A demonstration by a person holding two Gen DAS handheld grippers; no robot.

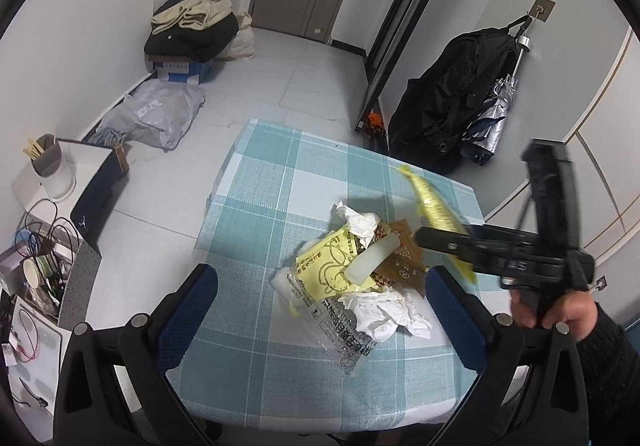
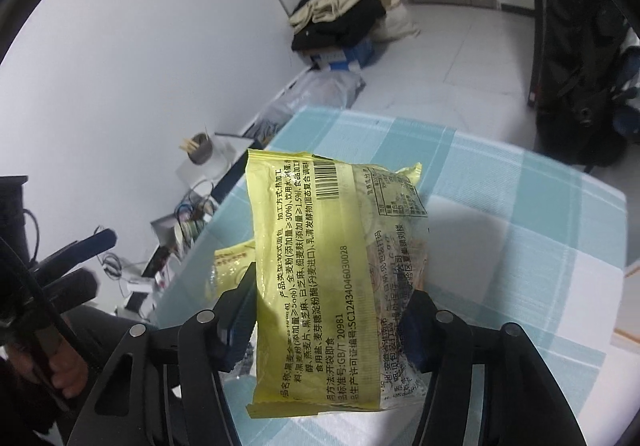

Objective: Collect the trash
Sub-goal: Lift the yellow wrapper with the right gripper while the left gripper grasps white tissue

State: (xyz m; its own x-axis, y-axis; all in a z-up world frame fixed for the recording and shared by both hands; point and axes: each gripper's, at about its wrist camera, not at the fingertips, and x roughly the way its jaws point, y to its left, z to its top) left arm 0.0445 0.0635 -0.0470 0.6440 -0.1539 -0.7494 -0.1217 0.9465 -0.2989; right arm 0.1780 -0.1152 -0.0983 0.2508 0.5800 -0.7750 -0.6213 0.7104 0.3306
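Note:
A heap of trash (image 1: 360, 278) lies on the table with the blue checked cloth (image 1: 280, 182): yellow wrappers, crumpled white tissues, a brown packet, a white tube and a clear printed bag. My left gripper (image 1: 320, 302) is open, its blue pads either side of the heap and above it. My right gripper (image 2: 324, 320) is shut on a yellow bread wrapper (image 2: 336, 270) and holds it up over the table. That gripper and the wrapper (image 1: 434, 210) show at the right of the left wrist view.
The table's far edge faces a tiled floor with a grey bag (image 1: 156, 114), a box piled with clothes (image 1: 192, 34) and a black bag with an umbrella (image 1: 452, 102). A cluttered stand with a cup of sticks (image 1: 46, 162) is at the left.

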